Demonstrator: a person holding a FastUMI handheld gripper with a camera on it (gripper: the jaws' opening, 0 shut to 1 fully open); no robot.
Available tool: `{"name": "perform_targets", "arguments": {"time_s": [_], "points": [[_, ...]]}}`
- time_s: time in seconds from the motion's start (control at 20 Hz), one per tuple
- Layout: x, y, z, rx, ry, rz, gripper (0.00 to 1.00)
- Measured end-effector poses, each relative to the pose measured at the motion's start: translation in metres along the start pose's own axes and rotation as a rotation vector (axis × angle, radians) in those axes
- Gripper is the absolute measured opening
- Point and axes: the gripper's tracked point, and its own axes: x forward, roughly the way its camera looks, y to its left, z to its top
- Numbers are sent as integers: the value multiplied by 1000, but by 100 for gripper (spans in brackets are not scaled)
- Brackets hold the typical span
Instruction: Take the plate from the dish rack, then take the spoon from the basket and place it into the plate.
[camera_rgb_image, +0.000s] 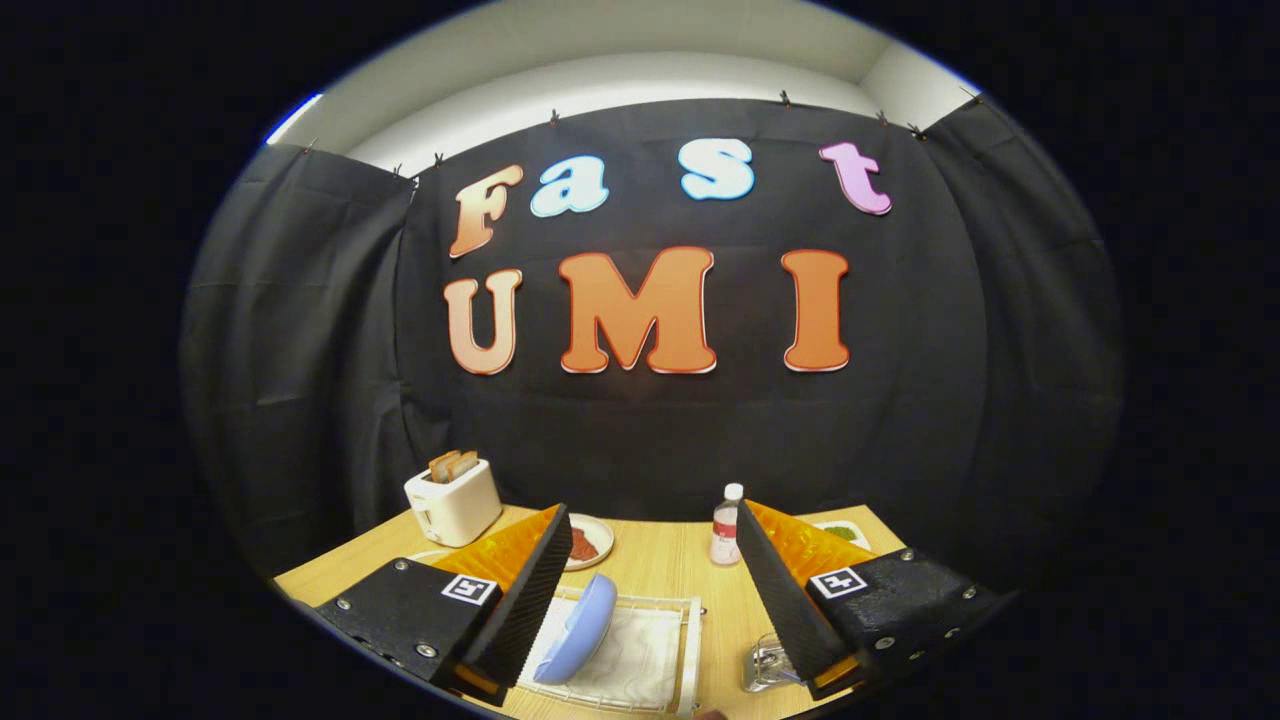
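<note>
A pale blue plate (577, 630) stands tilted on edge in a white wire dish rack (690, 640) lined with a white cloth, low between my fingers and close to the left one. My gripper (652, 535) hangs above the table, open, with nothing between its fingers. The left finger (535, 590) hides part of the rack. Beside the right finger (775, 590) a clear glass basket-like holder (765, 665) sits on the table, partly hidden; I cannot make out a spoon in it.
On the wooden table (660, 560) a white toaster (453, 500) with bread stands at the back left. A small plate with red food (588, 543) lies behind the rack. A clear bottle (727, 527) stands ahead. A dish with green food (843, 533) peeks out beyond the right finger.
</note>
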Motion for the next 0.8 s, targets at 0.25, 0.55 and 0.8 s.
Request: {"name": "perform_targets", "arguments": {"time_s": [0.25, 0.55, 0.8], "points": [[26, 16, -59, 28, 278, 30, 98], [50, 40, -121, 105, 576, 77, 96], [62, 53, -166, 107, 779, 92, 91]]}}
